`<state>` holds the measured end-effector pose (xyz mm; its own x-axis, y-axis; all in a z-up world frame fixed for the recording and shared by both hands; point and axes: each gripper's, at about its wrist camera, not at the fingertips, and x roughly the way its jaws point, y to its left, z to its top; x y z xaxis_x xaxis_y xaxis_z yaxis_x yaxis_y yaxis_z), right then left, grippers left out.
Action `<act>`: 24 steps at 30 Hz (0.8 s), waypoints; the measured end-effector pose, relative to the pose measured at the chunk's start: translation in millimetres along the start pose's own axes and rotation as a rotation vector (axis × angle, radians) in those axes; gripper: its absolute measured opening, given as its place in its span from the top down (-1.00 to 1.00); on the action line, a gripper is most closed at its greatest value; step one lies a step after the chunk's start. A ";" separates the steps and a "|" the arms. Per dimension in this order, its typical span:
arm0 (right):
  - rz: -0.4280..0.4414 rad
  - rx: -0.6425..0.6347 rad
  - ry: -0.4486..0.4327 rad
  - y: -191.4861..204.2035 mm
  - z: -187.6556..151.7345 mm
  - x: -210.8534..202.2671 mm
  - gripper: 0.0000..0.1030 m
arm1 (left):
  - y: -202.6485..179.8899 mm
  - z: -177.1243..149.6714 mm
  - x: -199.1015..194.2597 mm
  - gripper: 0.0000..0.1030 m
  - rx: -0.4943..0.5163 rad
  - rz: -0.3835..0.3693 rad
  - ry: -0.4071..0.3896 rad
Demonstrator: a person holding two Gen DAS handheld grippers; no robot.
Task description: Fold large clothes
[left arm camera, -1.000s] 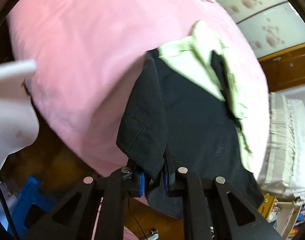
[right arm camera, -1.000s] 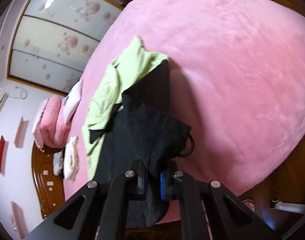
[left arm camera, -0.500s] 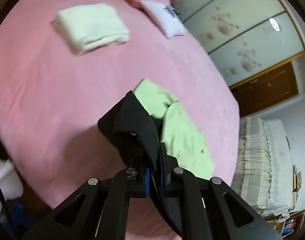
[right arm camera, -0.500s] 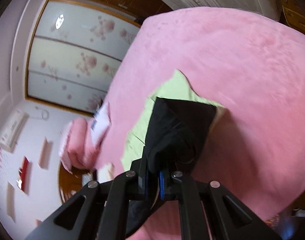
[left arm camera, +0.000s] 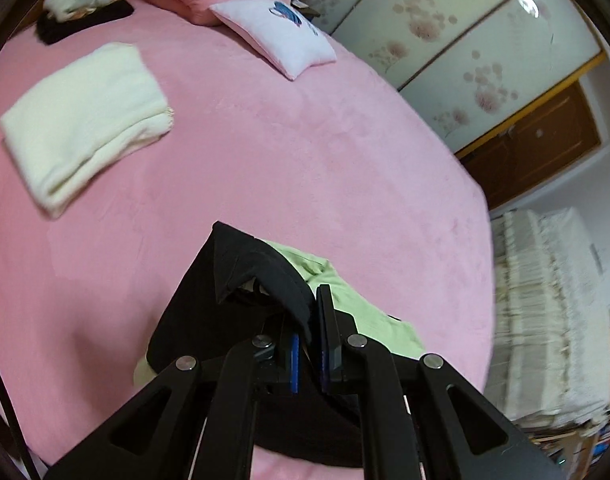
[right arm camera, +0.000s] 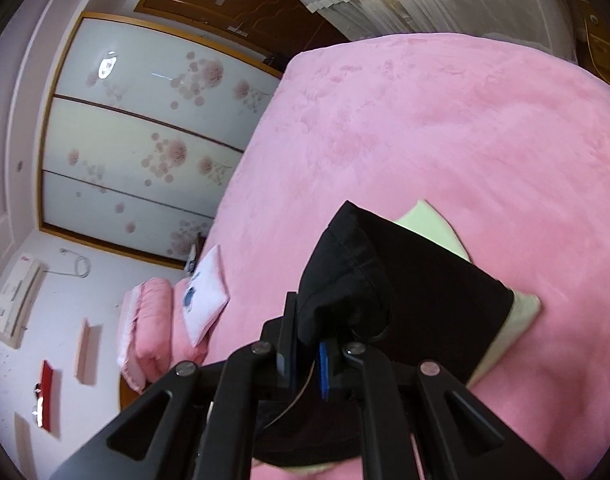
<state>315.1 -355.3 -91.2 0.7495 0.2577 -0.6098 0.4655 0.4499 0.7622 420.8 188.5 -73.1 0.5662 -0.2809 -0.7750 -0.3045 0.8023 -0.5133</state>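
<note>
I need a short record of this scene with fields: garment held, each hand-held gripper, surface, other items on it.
garment held: black fabric garment with light green lining
left hand-held gripper: shut on the garment's edge
right hand-held gripper: shut on the garment's edge
surface: pink plush bed cover
other items: folded cream towel; small white cushion
</note>
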 end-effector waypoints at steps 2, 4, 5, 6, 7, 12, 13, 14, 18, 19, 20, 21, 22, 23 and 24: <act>-0.021 -0.013 0.000 0.6 6.1 18.7 0.87 | 1.0 8.3 24.4 0.91 -0.012 0.001 0.012; -0.039 -0.026 0.010 -3.5 14.1 44.6 0.87 | 5.7 11.0 48.4 0.91 -0.032 -0.003 0.028; -0.049 -0.028 0.015 -6.2 18.2 57.4 0.87 | 7.6 15.0 61.3 0.91 -0.047 -0.005 0.032; -0.057 -0.028 0.021 -8.8 23.3 69.7 0.87 | 7.4 21.3 74.6 0.91 -0.062 -0.011 0.036; -0.060 -0.032 0.025 -10.4 26.6 78.5 0.87 | 9.7 24.1 84.5 0.91 -0.068 -0.014 0.037; -0.121 -0.140 0.029 -7.5 44.7 134.6 0.87 | -0.9 47.7 137.0 0.89 -0.037 0.022 0.043; -0.131 -0.133 0.035 -10.5 47.9 145.5 0.86 | -2.1 49.8 148.8 0.88 -0.025 0.041 0.050; -0.140 -0.120 0.043 -13.9 50.8 155.9 0.83 | -2.5 51.0 160.5 0.88 -0.014 0.065 0.065; -0.205 -0.148 0.106 -20.5 55.5 188.1 0.77 | -3.2 47.5 179.9 0.39 -0.019 0.126 0.103; -0.204 -0.165 0.118 -22.1 54.5 190.9 0.75 | -3.0 46.7 180.2 0.09 -0.027 0.116 0.107; -0.202 -0.173 0.126 -23.1 53.8 191.4 0.74 | -3.8 45.5 177.1 -0.03 -0.028 0.101 0.095; -0.200 -0.179 0.138 -24.6 53.3 191.4 0.73 | -5.9 44.8 170.9 -0.21 -0.016 0.092 0.058; -0.192 -0.185 0.159 -26.5 53.0 190.8 0.70 | -7.9 44.3 165.3 -0.34 0.000 0.101 0.033; -0.182 -0.190 0.173 -27.2 53.0 190.0 0.69 | -12.4 44.0 157.5 -0.39 0.031 0.127 -0.003; -0.169 -0.195 0.178 -28.0 53.0 188.0 0.67 | -17.3 43.0 150.4 -0.42 0.063 0.153 -0.028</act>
<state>467.9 -364.8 -215.8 0.5671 0.3028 -0.7660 0.4646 0.6503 0.6010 544.1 155.0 -164.9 0.5380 -0.1391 -0.8314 -0.3402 0.8665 -0.3652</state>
